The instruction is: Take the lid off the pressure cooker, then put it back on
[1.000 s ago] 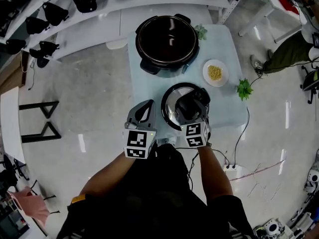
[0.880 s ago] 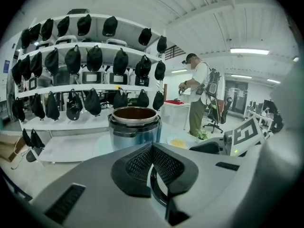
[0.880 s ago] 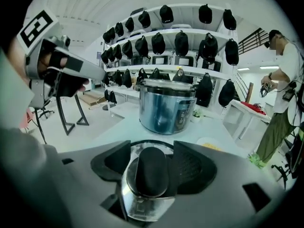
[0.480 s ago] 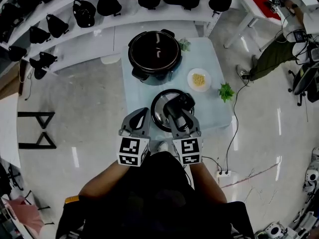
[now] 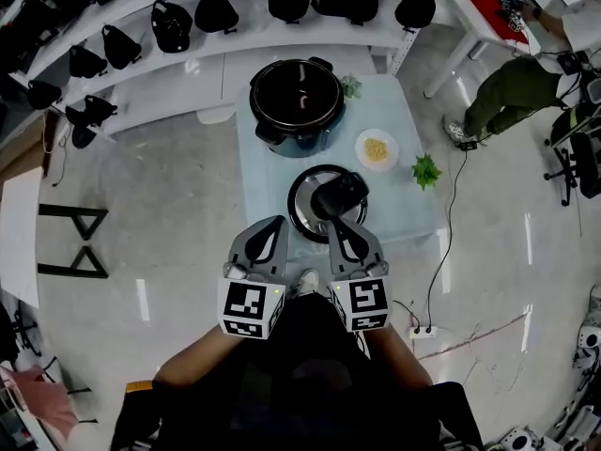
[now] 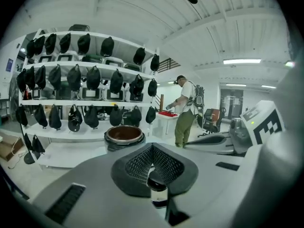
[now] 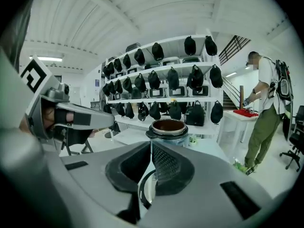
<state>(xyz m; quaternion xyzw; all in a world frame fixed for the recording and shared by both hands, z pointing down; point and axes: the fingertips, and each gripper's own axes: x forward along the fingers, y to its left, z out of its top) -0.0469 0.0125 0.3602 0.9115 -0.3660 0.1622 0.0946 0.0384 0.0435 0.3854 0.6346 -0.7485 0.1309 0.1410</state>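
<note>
Lid [image 5: 315, 216] on table [image 5: 266, 181] beyond right gripper [image 5: 340, 228]; jaws just closed, empty.

Open pressure cooker [image 5: 298, 100] stood at the far end of the pale worktop [image 5: 268, 172]. Lid [image 5: 305, 205] lay flat nearer the front edge, black handle up. Small plate [image 5: 377, 148] of yellow bits sat right of the cooker, a green sprig [image 5: 426, 170] just beyond. Left tongs [image 5: 273, 224] and right tongs [image 5: 340, 226] were side by side at the near edge; the right jaws had just closed on nothing.
</note>
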